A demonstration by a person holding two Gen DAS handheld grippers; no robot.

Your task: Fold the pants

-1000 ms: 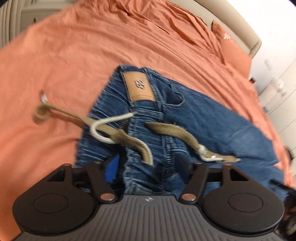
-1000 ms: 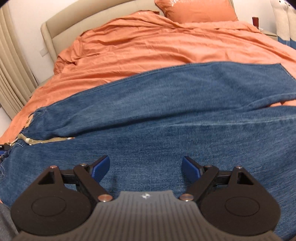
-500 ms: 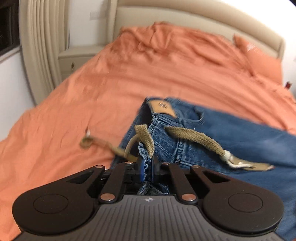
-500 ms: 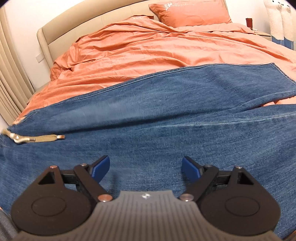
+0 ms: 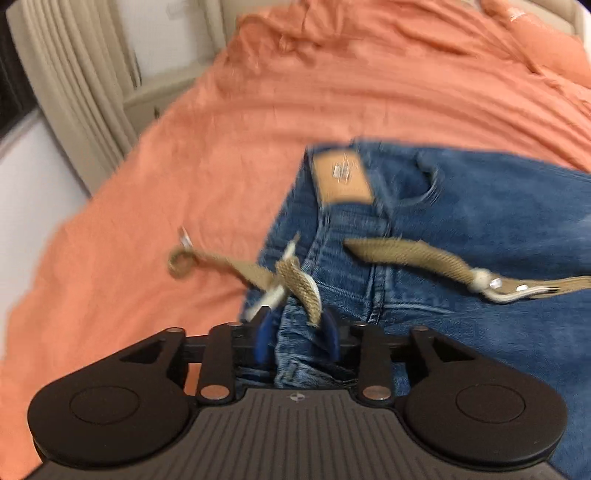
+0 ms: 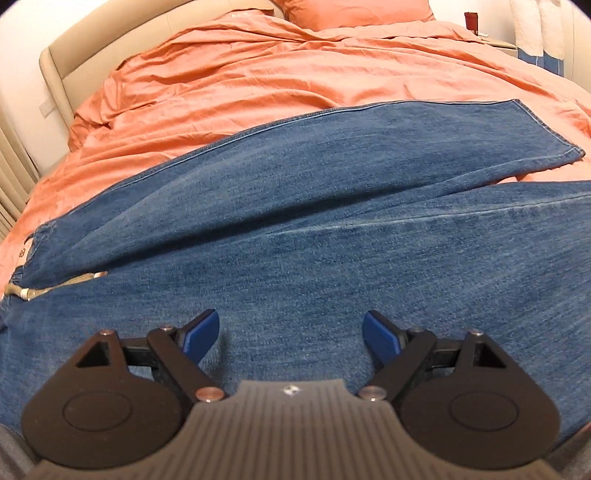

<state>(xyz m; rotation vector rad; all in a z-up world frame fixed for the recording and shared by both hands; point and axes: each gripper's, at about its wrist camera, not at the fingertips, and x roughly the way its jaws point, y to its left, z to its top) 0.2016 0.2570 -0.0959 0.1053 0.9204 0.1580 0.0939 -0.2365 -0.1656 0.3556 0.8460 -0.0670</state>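
Note:
Blue jeans (image 5: 461, 229) lie on an orange bedspread (image 5: 258, 110), with a tan leather patch (image 5: 343, 177) at the waistband and a khaki drawstring belt (image 5: 406, 254) across it. My left gripper (image 5: 297, 332) is shut on a bunched fold of the jeans' waistband, with the belt draped over the blue pads. In the right wrist view the jeans' legs (image 6: 332, 221) stretch across the bed, one leg ending in a hem (image 6: 546, 129) at the right. My right gripper (image 6: 290, 332) is open and empty just above the nearer leg.
A beige padded headboard (image 6: 55, 70) and an orange pillow (image 6: 354, 11) are at the far end. Pleated curtains (image 5: 74, 92) and a white wall stand left of the bed. A nightstand with a red item (image 6: 471, 18) is at the far right.
My left gripper closed on the waistband about half a second ago and has since shifted while holding it, tilting the view. My right gripper stayed open and shifted slightly over the legs.

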